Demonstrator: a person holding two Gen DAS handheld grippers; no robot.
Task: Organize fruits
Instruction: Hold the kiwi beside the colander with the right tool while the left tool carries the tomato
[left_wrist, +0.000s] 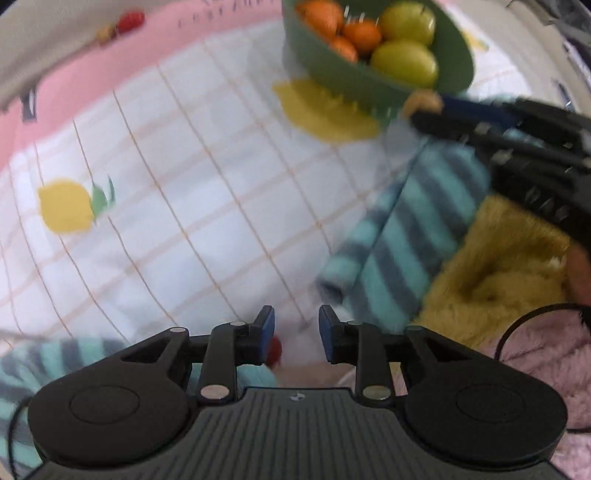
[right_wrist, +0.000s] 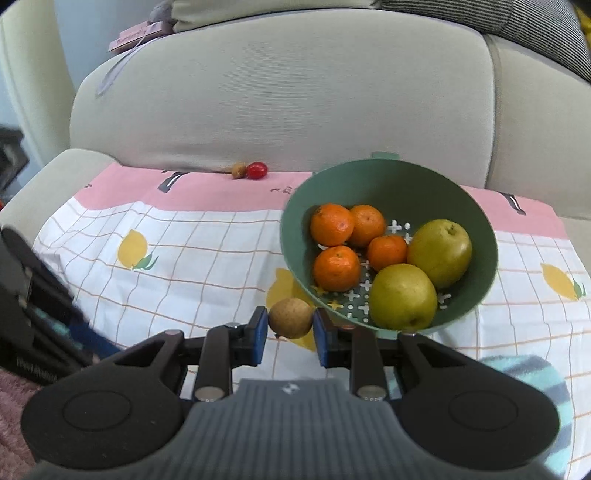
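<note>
Ahead and right of the claw, a green bowl (right_wrist: 476, 236) holds orange mandarins (right_wrist: 331, 224) and yellow-green pears (right_wrist: 439, 252); under it, a white cloth (right_wrist: 199, 258) with orange grid, yellow lemons, pink border

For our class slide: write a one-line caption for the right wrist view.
Right gripper holds a small brown fruit beside the green bowl.
</note>
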